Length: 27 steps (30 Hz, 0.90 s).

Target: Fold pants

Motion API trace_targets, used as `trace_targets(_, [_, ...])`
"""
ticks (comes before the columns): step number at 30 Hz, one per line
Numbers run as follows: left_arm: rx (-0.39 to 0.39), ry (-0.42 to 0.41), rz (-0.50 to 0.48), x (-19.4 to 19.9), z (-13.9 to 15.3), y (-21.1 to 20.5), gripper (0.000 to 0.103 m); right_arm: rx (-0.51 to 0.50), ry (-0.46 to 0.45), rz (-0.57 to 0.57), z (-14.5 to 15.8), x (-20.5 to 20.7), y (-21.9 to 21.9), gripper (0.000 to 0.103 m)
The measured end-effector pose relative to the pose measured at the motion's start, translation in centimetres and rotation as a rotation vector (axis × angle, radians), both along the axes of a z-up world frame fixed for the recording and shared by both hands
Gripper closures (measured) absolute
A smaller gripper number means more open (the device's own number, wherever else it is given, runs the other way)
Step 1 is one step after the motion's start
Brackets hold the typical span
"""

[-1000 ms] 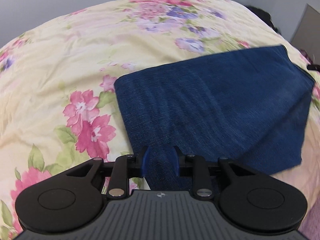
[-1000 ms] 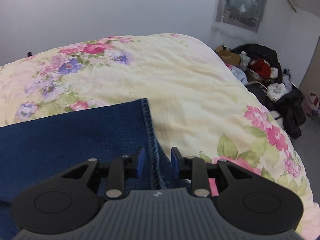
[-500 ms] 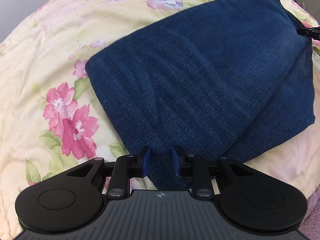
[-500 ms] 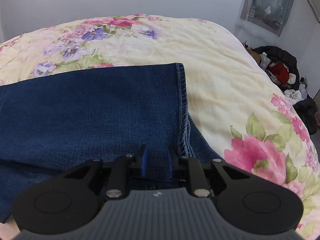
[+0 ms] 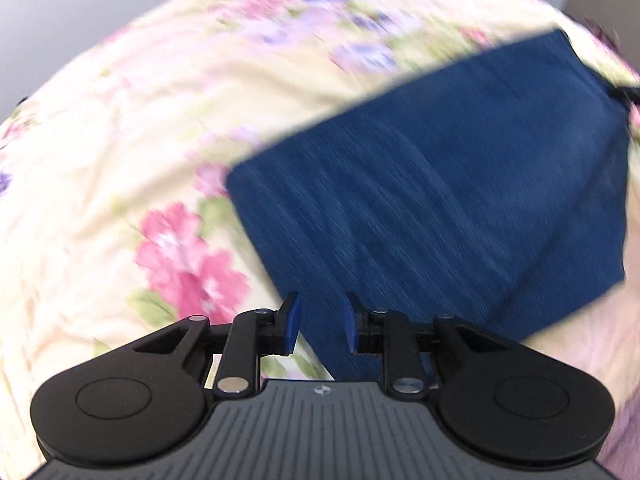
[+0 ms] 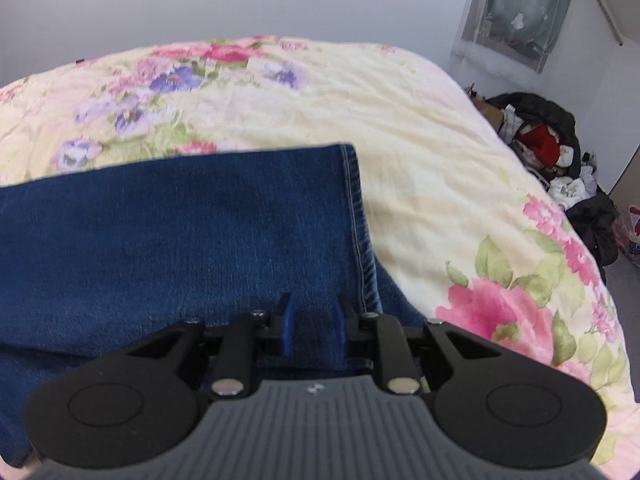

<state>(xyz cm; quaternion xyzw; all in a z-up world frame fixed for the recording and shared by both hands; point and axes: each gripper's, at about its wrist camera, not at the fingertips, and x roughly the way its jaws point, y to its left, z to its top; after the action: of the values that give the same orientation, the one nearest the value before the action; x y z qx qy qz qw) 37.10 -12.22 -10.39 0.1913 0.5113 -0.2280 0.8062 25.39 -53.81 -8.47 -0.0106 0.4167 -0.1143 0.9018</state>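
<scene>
Dark blue denim pants [image 5: 460, 200] lie folded on a floral bedspread [image 5: 120, 140]. My left gripper [image 5: 319, 322] is open above the near left corner of the pants, nothing between its blue pads. In the right wrist view the pants [image 6: 180, 224] show a stitched hem edge [image 6: 356, 216] on their right side. My right gripper [image 6: 311, 322] hovers over the near right part of the denim, jaws slightly apart, holding nothing. The right gripper's tip [image 5: 628, 94] shows at the far right of the left wrist view.
The bedspread [image 6: 420, 160] drops off at the right edge. A pile of dark clothes and bags [image 6: 552, 160] sits on the floor beyond it. A grey wall stands behind, with a curtained window [image 6: 520, 12] at upper right.
Both grippers have let go of the denim and pulled back and up. The folded top layer now lies flat on the pants. The left view is blurred by motion.
</scene>
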Motion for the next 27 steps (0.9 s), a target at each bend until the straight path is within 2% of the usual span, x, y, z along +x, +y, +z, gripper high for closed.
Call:
trace_targets(4, [-0.033, -0.058, 0.068, 2.3, 0.8, 0.0, 0.075, 0.012, -0.068, -0.043, 1.0, 0.8, 0.0, 0.088])
trace_targets(10, [-0.064, -0.079, 0.120, 5.5, -0.8, -0.6, 0.075, 0.041, -0.060, -0.089, 0.1, 4.2, -0.8, 0.088])
trace_targets(15, [-0.053, -0.041, 0.120, 7.4, -3.6, -1.1, 0.075, 0.087, -0.005, -0.119, -2.8, 5.6, -2.0, 0.088])
trace_targets(20, [-0.070, -0.017, 0.143, 8.5, -5.6, -1.3, 0.075, 0.077, 0.006, -0.071, -4.6, 5.9, -1.9, 0.088])
trace_targets(23, [-0.064, -0.018, 0.134, 8.4, -5.3, -1.2, 0.075, 0.074, 0.013, -0.067, -4.8, 6.2, -1.9, 0.088])
trace_targets(27, [-0.056, -0.037, 0.152, 7.6, -2.9, -0.7, 0.075, 0.066, 0.028, -0.075, -4.4, 6.3, -1.8, 0.088])
